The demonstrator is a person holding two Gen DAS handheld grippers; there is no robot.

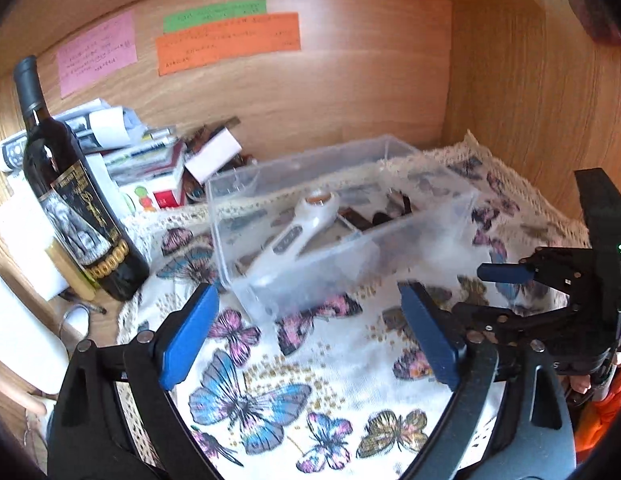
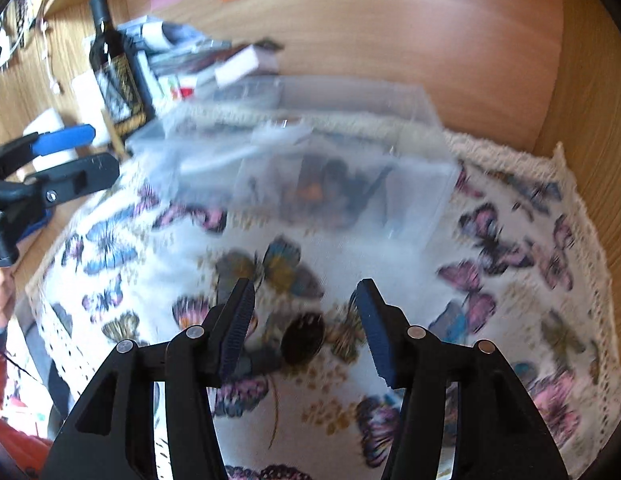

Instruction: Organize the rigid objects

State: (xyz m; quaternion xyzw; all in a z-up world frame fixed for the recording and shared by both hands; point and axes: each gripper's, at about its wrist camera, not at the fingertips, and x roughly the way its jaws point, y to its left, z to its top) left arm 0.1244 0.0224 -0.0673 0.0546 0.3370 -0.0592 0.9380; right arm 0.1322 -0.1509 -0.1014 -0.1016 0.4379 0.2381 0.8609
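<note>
A clear plastic box stands on the butterfly-print cloth. Inside it lie a white handheld device and some dark items. My left gripper is open and empty, just in front of the box. My right gripper is open and empty above the cloth, a little short of the box, which is blurred in this view. A small dark round object lies on the cloth between its fingers. The right gripper also shows in the left wrist view, and the left gripper in the right wrist view.
A dark wine bottle stands left of the box, with a pile of papers and small boxes behind it. Wooden walls close in the back and right. Coloured notes hang on the back wall.
</note>
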